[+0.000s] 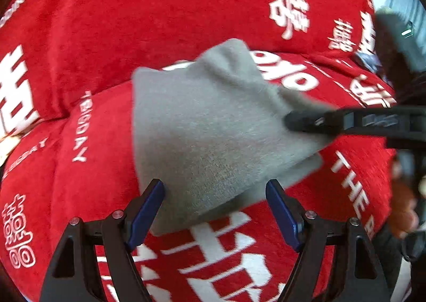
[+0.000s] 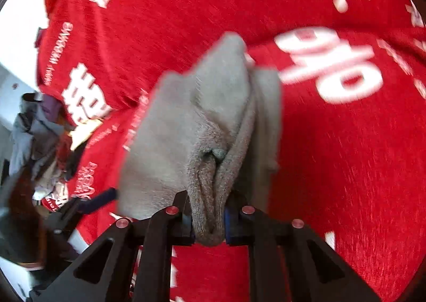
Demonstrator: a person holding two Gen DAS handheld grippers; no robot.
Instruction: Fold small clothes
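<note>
Right wrist view: right gripper (image 2: 209, 224) clamps the soft grey sock (image 2: 191, 120) (limp, light); left gripper (image 1: 215, 206) gapes near its free end.

Bright, even light; motion blur; perhaps daylight; fisheye edges warped, dark

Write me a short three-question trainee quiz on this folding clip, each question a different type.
1. True or false: the left gripper is clamped on the grey cloth.
2. Which gripper pinches a bunched edge of the cloth? A) left B) right C) neither
3. What colour is the printed blanket beneath?

Key: 1. False, its jaws stand open. 2. B, the right gripper. 3. Red with white print.
</note>
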